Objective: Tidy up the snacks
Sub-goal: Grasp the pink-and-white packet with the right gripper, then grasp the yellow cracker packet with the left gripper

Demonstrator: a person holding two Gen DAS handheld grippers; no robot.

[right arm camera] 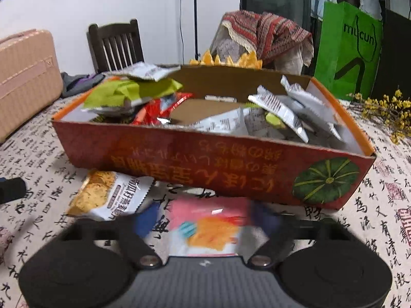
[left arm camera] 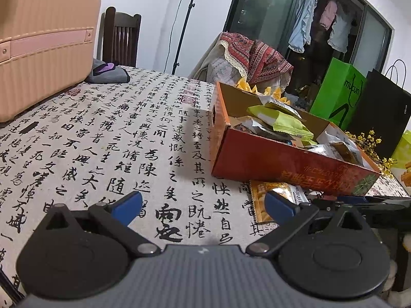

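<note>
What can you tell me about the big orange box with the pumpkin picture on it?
The orange box is an open cardboard tray with low walls, plain brown inside. Its long front side shows upside-down yellow writing and a green pumpkin picture near one corner. It sits on the tablecloth covered in black writing, filled with a loose jumble of green, red and silver snack packets. One yellow-and-white packet lies partly tucked under its front edge.

Tablecloth (left arm camera: 102, 138): cream w/ black calligraphy, few red seals. On it, box (right arm camera: 205, 164): red-orange, yellow script, green pumpkin print. Left of box, suitcase (left arm camera: 43, 41): peach, ribbed, pink strap. Behind box, bag (right arm camera: 349, 48): bright green w/ dark lettering.
</note>
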